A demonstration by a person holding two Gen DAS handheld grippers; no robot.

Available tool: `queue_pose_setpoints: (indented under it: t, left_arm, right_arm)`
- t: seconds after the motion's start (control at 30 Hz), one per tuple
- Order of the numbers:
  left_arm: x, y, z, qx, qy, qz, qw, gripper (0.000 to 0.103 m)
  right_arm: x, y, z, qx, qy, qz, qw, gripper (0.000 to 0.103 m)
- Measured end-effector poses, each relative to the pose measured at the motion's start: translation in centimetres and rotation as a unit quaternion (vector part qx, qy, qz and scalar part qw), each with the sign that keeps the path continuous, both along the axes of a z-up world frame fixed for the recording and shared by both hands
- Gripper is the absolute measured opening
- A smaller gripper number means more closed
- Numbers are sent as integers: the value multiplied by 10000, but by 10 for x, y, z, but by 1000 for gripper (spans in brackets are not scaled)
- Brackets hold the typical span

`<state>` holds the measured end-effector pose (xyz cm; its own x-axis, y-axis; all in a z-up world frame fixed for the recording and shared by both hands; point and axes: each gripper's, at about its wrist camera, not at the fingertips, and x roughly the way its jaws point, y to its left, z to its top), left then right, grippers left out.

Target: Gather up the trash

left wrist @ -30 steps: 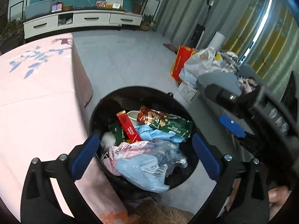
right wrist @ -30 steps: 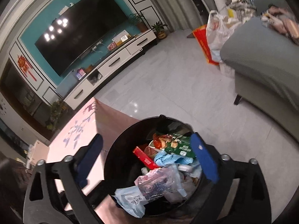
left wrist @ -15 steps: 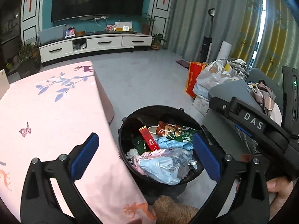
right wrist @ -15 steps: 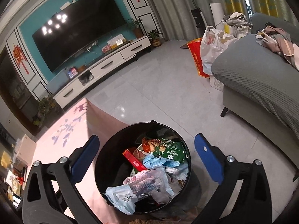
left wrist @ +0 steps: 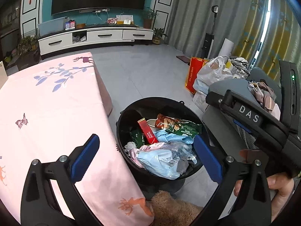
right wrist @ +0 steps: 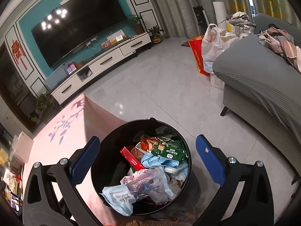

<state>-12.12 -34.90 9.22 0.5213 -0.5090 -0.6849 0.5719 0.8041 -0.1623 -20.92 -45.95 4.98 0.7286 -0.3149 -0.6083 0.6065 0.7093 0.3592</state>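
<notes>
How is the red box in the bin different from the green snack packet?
The red box is stiff and straight-edged; the green snack packet is soft and crinkled. The box is plain red with small print; the packet is green with a reddish picture end. The box lies partly under other trash; the packet lies on top. Both are inside the black bin.

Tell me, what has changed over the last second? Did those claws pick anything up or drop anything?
Both claws have pulled up and back from the black trash bin, so it looks smaller and more of the room shows. The left claw and the right claw were open and empty before and stay that way; nothing was grabbed or released. The wrappers in the bin and the pink table have not moved.
</notes>
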Motion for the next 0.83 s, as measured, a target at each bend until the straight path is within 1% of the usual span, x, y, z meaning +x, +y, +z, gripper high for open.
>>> queue_pose_setpoints:
  t: [0.4,0.83]
  left_arm:
    - [-4,3,3,-104,104,11,9999,100]
    - [-11,2,6,4,18,-36,10000,100]
  right_arm:
    - [-1,-3,-3,-56,111,-63,9999,100]
    - [1,-2,-3,-123,168,-76,9998,100]
